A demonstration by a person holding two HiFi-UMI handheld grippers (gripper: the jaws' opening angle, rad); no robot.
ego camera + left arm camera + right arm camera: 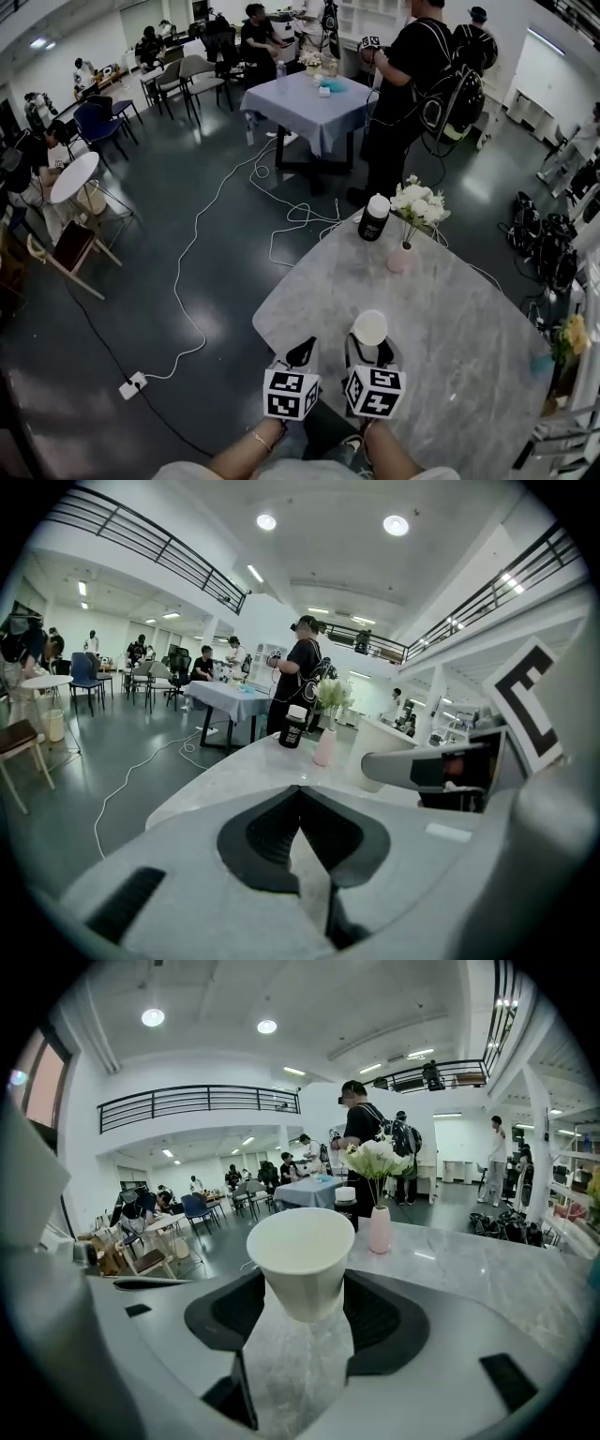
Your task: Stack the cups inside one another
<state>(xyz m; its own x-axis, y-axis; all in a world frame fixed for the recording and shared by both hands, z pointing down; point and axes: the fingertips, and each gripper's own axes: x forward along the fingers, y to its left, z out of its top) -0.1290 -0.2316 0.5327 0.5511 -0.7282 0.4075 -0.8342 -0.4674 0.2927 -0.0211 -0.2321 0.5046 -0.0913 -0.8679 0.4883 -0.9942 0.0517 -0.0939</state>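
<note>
Cup: the white paper cup is upright with its mouth up, long axis vertical, at the near end of the grey marbled surface.
Right gripper: fingers clasp the cup's lower wall, one on each side.
Left gripper: fingers pressed together with nothing between, just beside the right one.
Key relation: the cup lies to the left gripper's right, and no separate second cup shows.

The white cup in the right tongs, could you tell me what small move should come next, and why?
Probably lower the white cup gently onto the marble table. The right tongs grip its sides, I cannot tell whether its base touches, no second cup shows to nest it into, and the left tongs are shut, empty.
</note>
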